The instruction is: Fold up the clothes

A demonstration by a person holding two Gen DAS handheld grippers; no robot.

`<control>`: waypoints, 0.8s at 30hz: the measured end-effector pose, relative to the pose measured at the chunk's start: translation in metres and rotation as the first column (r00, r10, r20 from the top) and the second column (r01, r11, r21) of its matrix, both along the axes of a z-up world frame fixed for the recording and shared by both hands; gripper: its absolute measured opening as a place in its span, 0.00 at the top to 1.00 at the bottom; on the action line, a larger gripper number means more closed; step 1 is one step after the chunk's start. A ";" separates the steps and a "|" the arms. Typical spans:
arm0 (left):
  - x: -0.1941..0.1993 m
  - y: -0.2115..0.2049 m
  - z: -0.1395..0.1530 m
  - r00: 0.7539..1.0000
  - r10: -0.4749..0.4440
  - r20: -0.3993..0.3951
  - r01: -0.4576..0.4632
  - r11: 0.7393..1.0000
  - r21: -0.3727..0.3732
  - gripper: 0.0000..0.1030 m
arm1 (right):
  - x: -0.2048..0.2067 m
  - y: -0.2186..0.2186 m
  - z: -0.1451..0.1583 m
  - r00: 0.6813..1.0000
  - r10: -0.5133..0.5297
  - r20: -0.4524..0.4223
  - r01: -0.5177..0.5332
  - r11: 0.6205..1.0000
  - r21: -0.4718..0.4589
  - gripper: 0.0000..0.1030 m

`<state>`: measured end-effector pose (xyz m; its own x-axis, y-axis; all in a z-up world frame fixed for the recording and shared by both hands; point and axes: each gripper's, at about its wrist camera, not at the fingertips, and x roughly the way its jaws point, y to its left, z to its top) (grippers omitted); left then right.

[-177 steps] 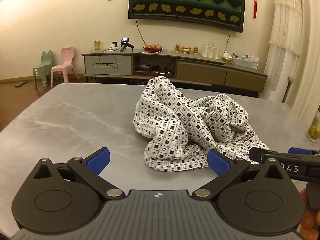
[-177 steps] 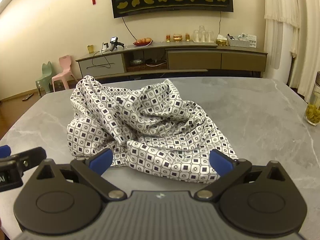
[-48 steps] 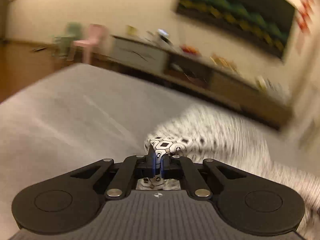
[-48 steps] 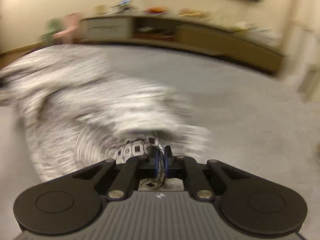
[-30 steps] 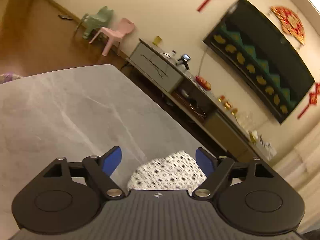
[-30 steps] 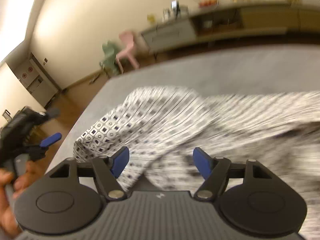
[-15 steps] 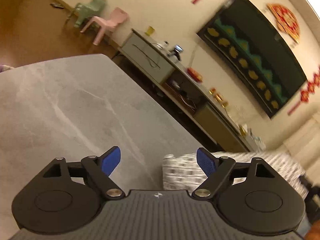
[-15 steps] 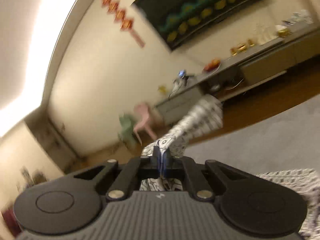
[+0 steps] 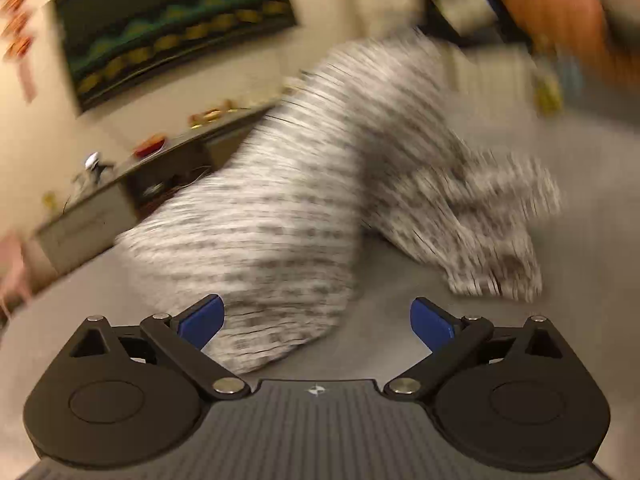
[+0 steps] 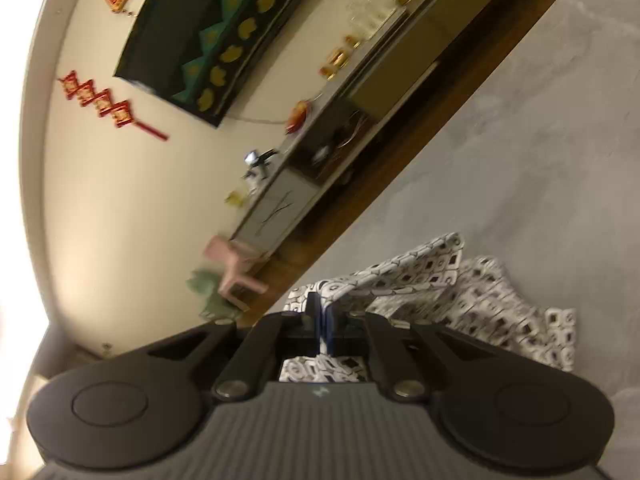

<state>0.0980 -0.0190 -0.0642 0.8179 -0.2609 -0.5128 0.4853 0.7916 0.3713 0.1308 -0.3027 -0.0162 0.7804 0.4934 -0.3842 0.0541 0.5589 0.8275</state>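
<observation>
The garment (image 9: 288,208) is white cloth with small dark squares, blurred in the left wrist view, hanging from the upper right down to the grey marble table (image 9: 592,240). My left gripper (image 9: 316,322) has its jaws opening wide; the cloth's lower end lies between the blue pads (image 9: 202,320) without being pressed. In the right wrist view my right gripper (image 10: 321,320) is shut on a fold of the garment (image 10: 460,292), which trails down to the table (image 10: 540,140). A hand (image 9: 560,12) with that gripper shows at the top right of the left wrist view.
A long low sideboard (image 10: 360,92) with cups, fruit and small items stands along the far wall under a dark wall hanging (image 10: 224,32). Small pink and green chairs (image 10: 236,268) stand on the wooden floor beyond the table edge.
My left gripper rolled and swung toward the cloth, jaws widening. The right gripper, shut on the garment since half a second ago, has lifted it and tilted over.
</observation>
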 end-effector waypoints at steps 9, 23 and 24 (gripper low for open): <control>0.028 0.048 0.071 0.994 0.109 -0.004 -0.104 0.938 -0.331 0.98 | -0.020 0.015 0.070 0.969 0.187 0.161 -0.182 0.982 -0.048 0.99; 0.072 0.273 0.027 0.708 0.410 -0.575 -0.706 0.429 -0.563 0.94 | 0.104 0.114 0.086 0.943 0.333 0.018 -0.295 0.856 -0.424 0.41; 0.073 0.275 0.031 0.728 0.389 -0.565 -0.686 0.428 -0.589 0.88 | 0.090 0.095 0.076 0.949 0.314 0.021 -0.276 0.862 -0.425 0.39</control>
